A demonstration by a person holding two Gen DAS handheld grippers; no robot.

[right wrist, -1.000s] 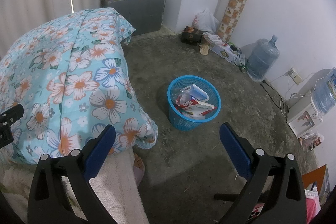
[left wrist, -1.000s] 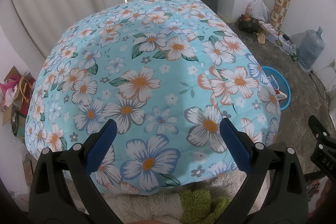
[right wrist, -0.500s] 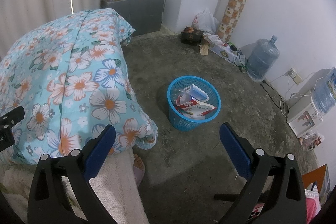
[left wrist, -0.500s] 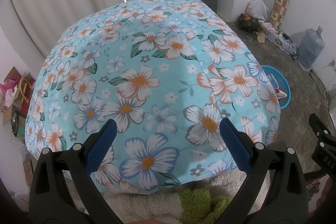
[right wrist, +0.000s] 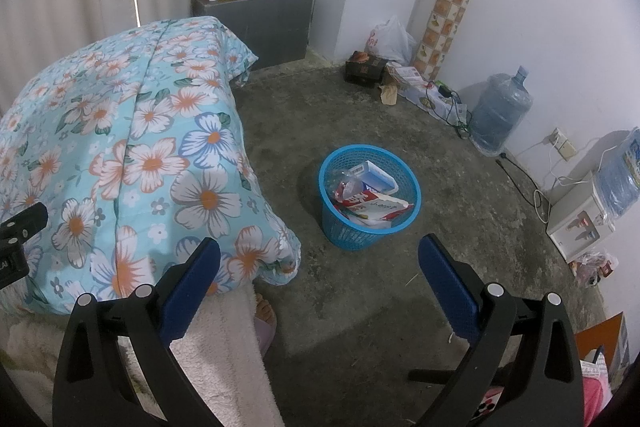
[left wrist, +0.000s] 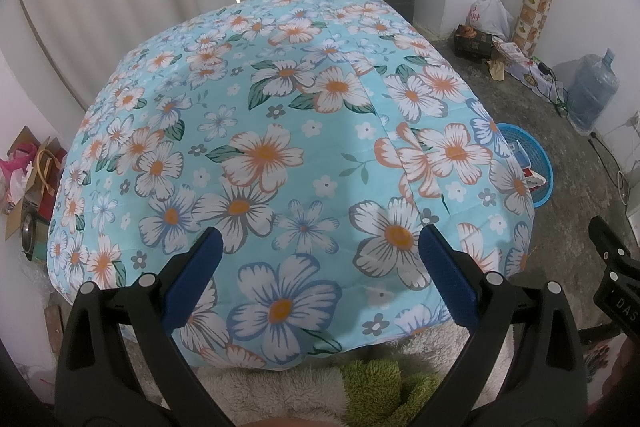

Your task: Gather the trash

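Note:
A blue plastic basket (right wrist: 370,223) stands on the concrete floor and holds wrappers, a white-and-blue box and a clear bottle. Its rim (left wrist: 542,167) peeks out past the bed's right edge in the left wrist view. My right gripper (right wrist: 318,277) is open and holds nothing, hovering above the floor short of the basket. Over the flowered bedspread (left wrist: 280,155) my left gripper (left wrist: 318,269) is open too, with nothing between its blue pads. No loose trash shows on the bedspread.
A grey cabinet (right wrist: 276,23) with a red flask and packets stands in the far corner. Along the right wall are a plastic bag (right wrist: 390,41), boxes, cables, a water jug (right wrist: 500,121) and a dispenser (right wrist: 584,223). A person's foot (right wrist: 266,311) shows beside a white blanket.
Both views have shifted only slightly; the grippers stay open and nothing has been picked up or dropped.

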